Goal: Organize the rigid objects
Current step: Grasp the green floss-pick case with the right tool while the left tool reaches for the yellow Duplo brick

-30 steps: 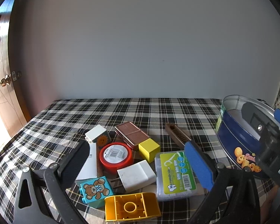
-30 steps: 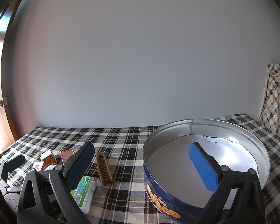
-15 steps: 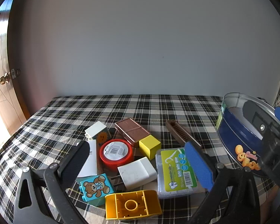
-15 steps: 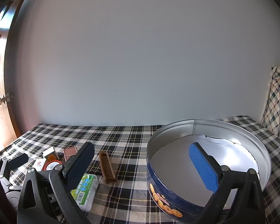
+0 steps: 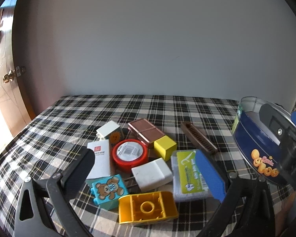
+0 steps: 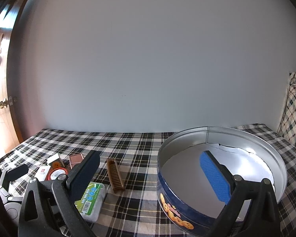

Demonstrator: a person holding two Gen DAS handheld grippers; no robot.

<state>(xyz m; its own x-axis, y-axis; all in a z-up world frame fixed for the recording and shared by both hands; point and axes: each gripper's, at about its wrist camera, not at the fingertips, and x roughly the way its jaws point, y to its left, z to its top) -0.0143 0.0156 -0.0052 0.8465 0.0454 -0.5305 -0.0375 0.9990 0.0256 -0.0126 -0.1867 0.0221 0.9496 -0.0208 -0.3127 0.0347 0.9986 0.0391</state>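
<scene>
Both sets of jaws stand spread wide with nothing between them. The left gripper (image 5: 146, 169) hangs over the heap of small things in the lower middle of its view: the white charger (image 5: 151, 173) and the red round tin (image 5: 130, 155) sit between its fingers, the yellow brick (image 5: 147, 207) lies hollow side up nearest the camera, and the bear block (image 5: 110, 189) is by the dark finger. The green-labelled floss box (image 5: 189, 175) is partly hidden behind the blue pad.

The right gripper (image 6: 154, 177) straddles the wall of the blue cookie tin (image 6: 175, 215) at the lower right of its view, blue pad inside, dark finger outside. The tin looks empty, lined in white.

Further out, the brown comb (image 6: 115, 175) lies alone on the checked cloth (image 5: 167, 108), between heap and tin.

The pieces touch and overlap, so I'd worry that a closing finger catches a neighbour and drags or tips it. The charger's smooth faces could slip too.
</scene>
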